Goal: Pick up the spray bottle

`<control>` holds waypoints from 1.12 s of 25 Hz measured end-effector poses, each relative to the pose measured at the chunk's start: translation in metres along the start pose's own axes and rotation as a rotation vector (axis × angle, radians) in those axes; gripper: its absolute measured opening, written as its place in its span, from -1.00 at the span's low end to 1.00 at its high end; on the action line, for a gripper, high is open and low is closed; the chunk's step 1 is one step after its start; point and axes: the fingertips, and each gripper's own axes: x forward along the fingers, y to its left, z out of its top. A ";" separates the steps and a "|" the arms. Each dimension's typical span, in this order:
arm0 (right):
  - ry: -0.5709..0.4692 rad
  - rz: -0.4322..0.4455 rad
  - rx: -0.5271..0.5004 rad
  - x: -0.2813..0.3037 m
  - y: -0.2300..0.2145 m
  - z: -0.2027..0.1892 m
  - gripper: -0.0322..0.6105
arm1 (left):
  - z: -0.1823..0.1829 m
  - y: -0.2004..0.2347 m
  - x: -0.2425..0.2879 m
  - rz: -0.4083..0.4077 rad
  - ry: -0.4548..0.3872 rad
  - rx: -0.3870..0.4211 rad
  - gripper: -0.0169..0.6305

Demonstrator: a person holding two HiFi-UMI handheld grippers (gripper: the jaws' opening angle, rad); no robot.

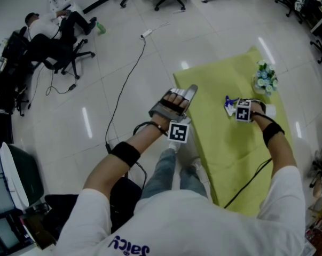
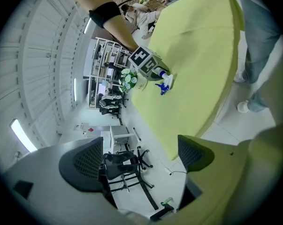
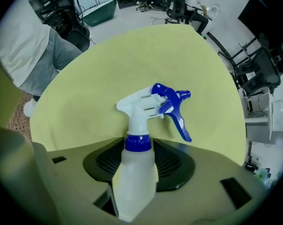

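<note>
Right gripper (image 1: 243, 111): closed on the spray bottle (image 3: 137, 168). In the right gripper view I read both black ribbed pads (image 3: 176, 165) pressed against the translucent white body just below the blue collar (image 3: 138, 143), one pad on each side. The white spray head and blue trigger (image 3: 179, 118) project beyond the jaws, with the trigger turned to the right of that view. In the head view this gripper points down at the table (image 1: 219, 153), which carries a yellow-green cover. The bottle appears to lie on its side under the gripper, its blue head showing on the left of the marker cube and its white body on the right. I cannot tell whether the bottle is resting on the cover or just clear of it. A small pot of flowers (image 1: 265, 80) stands near the bottle, toward the far corner of the table. Left gripper (image 2: 140, 157): open, jaws well apart, nothing between them. It is held off the table's left edge, above the floor. Through its gap I see only a distant black office chair (image 2: 118, 165).
</note>
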 end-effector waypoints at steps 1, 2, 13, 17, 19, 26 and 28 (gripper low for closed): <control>0.002 -0.010 0.006 -0.003 0.000 0.000 -0.28 | 0.000 0.000 0.000 0.001 -0.002 0.002 0.55; 0.002 -0.018 0.011 -0.006 -0.001 -0.001 -0.28 | 0.001 0.002 0.000 0.005 -0.001 0.007 0.55; -0.109 -0.073 0.063 -0.057 -0.011 0.002 -0.29 | 0.016 0.022 0.005 0.015 -0.064 -0.089 0.55; -0.129 -0.148 0.088 -0.092 -0.019 0.000 -0.29 | 0.016 0.035 0.001 0.047 -0.067 -0.094 0.55; -0.131 -0.171 0.099 -0.110 -0.018 -0.003 -0.29 | 0.016 0.038 -0.003 0.031 -0.076 -0.126 0.55; -0.198 -0.212 0.118 -0.150 -0.010 -0.007 -0.29 | 0.023 0.043 -0.011 -0.041 -0.101 -0.227 0.55; -0.206 -0.223 0.133 -0.162 -0.005 -0.009 -0.29 | 0.030 0.047 -0.019 -0.060 -0.122 -0.291 0.55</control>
